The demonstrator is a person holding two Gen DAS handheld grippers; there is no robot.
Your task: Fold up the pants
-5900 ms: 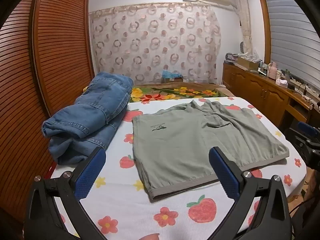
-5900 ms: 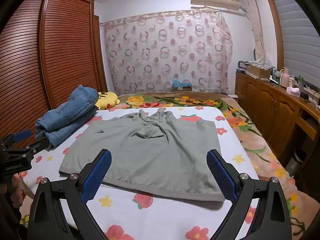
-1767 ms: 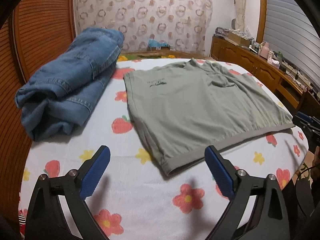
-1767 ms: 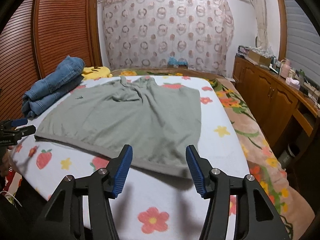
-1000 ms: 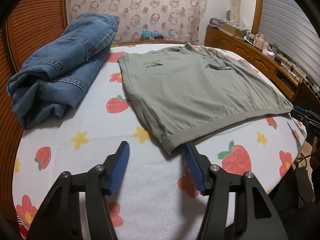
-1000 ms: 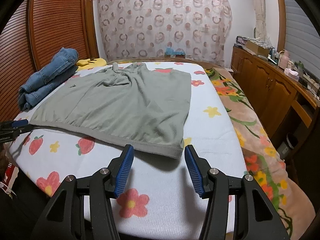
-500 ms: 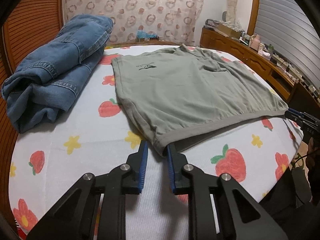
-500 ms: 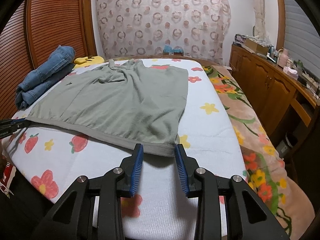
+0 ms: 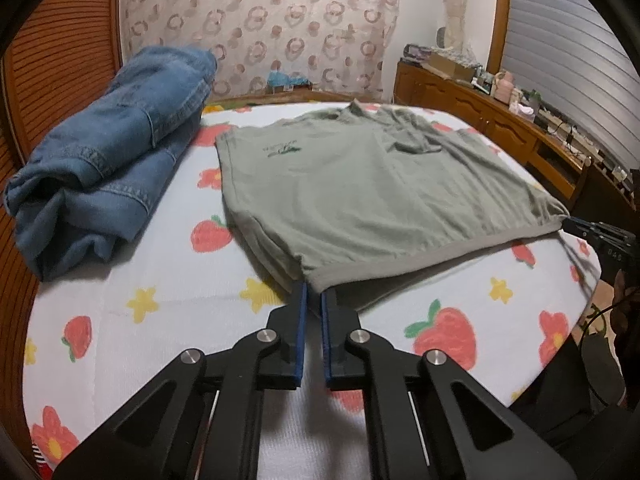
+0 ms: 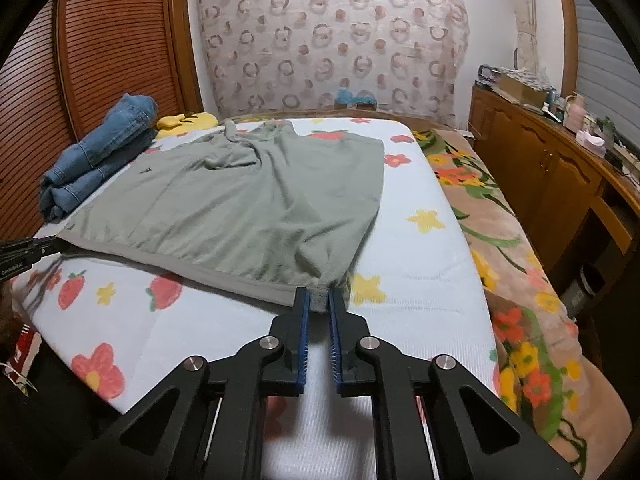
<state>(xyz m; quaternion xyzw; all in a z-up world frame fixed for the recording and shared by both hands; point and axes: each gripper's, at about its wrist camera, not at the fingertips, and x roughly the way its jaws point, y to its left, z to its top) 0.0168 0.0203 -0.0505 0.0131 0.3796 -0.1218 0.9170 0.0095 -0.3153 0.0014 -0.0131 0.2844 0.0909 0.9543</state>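
Grey-green pants lie flat on a bed with a white strawberry-and-flower sheet, waistband toward me. They also show in the right wrist view. My left gripper is shut on the waistband's left corner, which is lifted slightly. My right gripper is shut on the waistband's right corner. Each gripper shows at the edge of the other's view, the right one and the left one.
A pile of folded blue jeans lies at the bed's left, by a wooden louvred wardrobe. A yellow plush sits behind it. A wooden cabinet with clutter runs along the right. A floral blanket covers the bed's right side.
Both grippers moved forward to the waistband and closed their jaws on its two corners. The left corner has lifted a little off the sheet.
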